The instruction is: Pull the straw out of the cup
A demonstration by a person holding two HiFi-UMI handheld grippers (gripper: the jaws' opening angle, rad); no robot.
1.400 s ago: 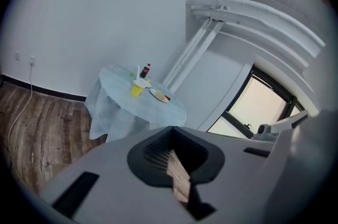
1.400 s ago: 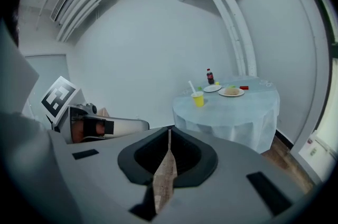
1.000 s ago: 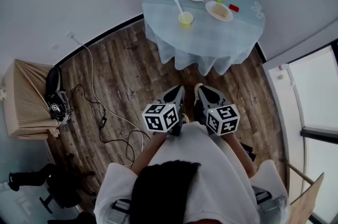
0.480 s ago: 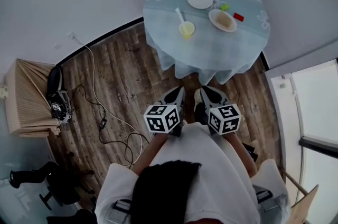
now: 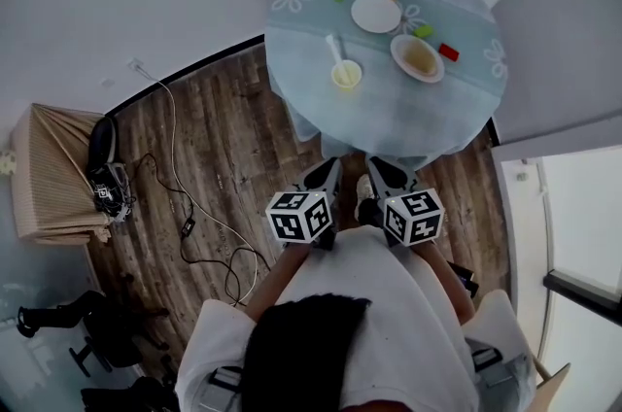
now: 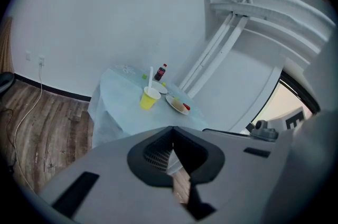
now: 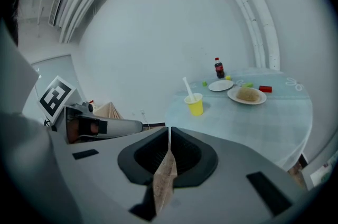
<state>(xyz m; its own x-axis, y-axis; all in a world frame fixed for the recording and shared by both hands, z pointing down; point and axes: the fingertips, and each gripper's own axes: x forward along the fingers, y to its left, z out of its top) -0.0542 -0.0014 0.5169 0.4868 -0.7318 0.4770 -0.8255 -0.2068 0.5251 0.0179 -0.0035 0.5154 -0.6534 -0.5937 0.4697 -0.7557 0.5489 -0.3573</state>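
Head view: left gripper and right gripper both pinched closed, empty; cup with straw far ahead on table.

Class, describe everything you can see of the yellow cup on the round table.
The yellow cup is small and plain, looks like paper, and tapers slightly toward its base. It stands upright and open-topped on the round table's pale blue cloth, on the side nearer the person, with bare cloth all around it. A white straw sits in it, leaning on the rim and sticking out well above it. Nothing else touches the cup.
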